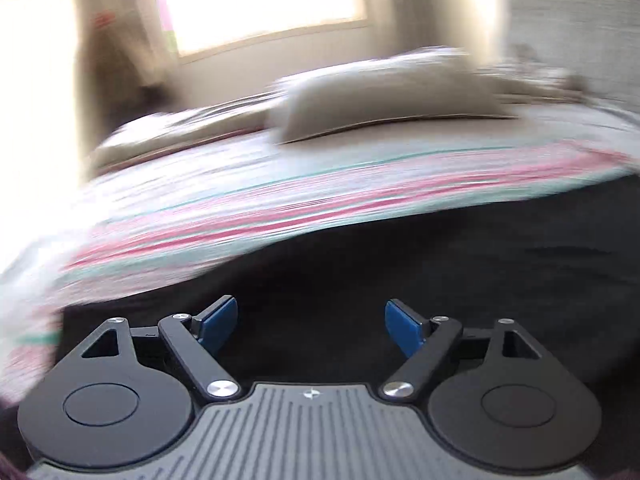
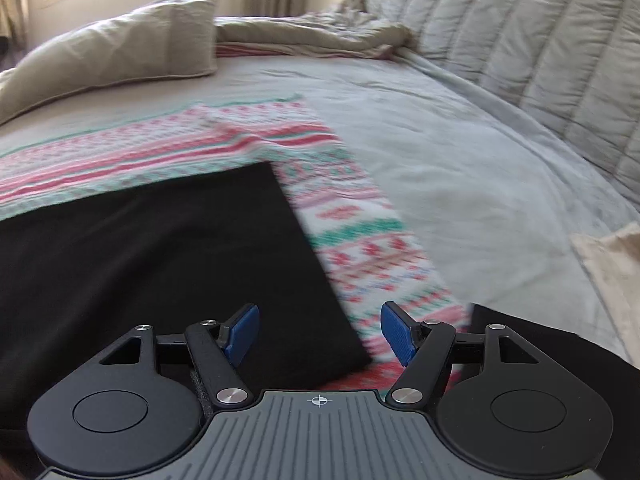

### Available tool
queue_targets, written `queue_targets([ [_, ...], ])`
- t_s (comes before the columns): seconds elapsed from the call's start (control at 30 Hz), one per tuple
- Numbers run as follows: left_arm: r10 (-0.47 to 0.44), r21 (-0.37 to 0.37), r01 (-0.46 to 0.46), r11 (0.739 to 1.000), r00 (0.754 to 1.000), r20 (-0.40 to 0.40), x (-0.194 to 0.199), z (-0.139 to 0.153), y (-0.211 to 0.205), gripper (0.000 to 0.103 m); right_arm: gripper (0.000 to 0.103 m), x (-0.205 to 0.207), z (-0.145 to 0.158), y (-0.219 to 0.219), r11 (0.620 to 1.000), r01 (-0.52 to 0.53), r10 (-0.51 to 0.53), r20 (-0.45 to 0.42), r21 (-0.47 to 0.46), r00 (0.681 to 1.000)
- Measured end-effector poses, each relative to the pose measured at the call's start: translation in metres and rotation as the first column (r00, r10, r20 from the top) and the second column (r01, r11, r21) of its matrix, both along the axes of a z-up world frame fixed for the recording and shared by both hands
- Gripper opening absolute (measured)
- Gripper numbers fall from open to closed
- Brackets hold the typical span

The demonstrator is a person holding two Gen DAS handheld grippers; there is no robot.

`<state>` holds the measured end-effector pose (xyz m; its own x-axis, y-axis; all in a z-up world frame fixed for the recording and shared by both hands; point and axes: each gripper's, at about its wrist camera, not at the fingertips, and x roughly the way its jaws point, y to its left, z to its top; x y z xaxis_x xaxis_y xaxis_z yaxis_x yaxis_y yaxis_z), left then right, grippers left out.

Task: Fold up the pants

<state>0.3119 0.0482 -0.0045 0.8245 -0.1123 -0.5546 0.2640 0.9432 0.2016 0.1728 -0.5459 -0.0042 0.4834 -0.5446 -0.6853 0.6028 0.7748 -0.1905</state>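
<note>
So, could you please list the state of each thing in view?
Pants: black, lying flat on the blanket, not held.
Blanket: patterned, spread on the bed.
Pillow: lying on the bed.
Left gripper: open, empty.
Right gripper: open, empty.

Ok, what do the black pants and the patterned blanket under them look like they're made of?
Black pants: soft matte fabric, probably a fine knit or jersey; they lie flat with a crisp edge and no sheen, though the weave is too dark to make out. Patterned blanket: looks like a knit or fleece in pink, green and white bands, Fair Isle style; motion blur leaves the texture open.
</note>
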Motion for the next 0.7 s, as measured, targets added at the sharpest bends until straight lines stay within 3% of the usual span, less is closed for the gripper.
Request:
queue_targets([
  [0.2,0.258,0.020,-0.257,0.966,0.966,-0.027,0.058,0.001,0.106,0.088,0.073,0.036,0.002,0.046,0.995,-0.102,0.101,0.004,0.021,0.995],
  [0.33,0.328,-0.033,-0.333,0.942,0.939,-0.107,0.093,-0.003,0.150,0.088,0.073,0.060,-0.002,0.084,0.984,-0.176,0.175,0.012,0.036,0.984],
  [0.43,0.332,-0.133,-0.365,0.921,0.917,-0.220,0.116,-0.016,0.173,0.085,0.073,0.079,-0.007,0.114,0.971,-0.231,0.232,0.004,0.053,0.973],
  [0.53,0.304,-0.235,-0.379,0.895,0.904,-0.300,0.126,-0.030,0.192,0.068,0.073,0.098,-0.012,0.141,0.958,-0.278,0.279,-0.005,0.075,0.960],
  [0.6,0.288,-0.256,-0.368,0.894,0.909,-0.301,0.125,-0.028,0.189,0.055,0.073,0.112,-0.016,0.158,0.950,-0.302,0.304,-0.013,0.084,0.953],
  [0.67,0.253,-0.264,-0.323,0.909,0.929,-0.269,0.125,-0.030,0.185,0.018,0.073,0.125,-0.020,0.174,0.943,-0.322,0.325,-0.022,0.086,0.945],
  [0.7,0.239,-0.279,-0.308,0.910,0.937,-0.254,0.124,-0.030,0.183,0.015,0.073,0.132,-0.022,0.181,0.939,-0.333,0.336,-0.023,0.084,0.942],
])
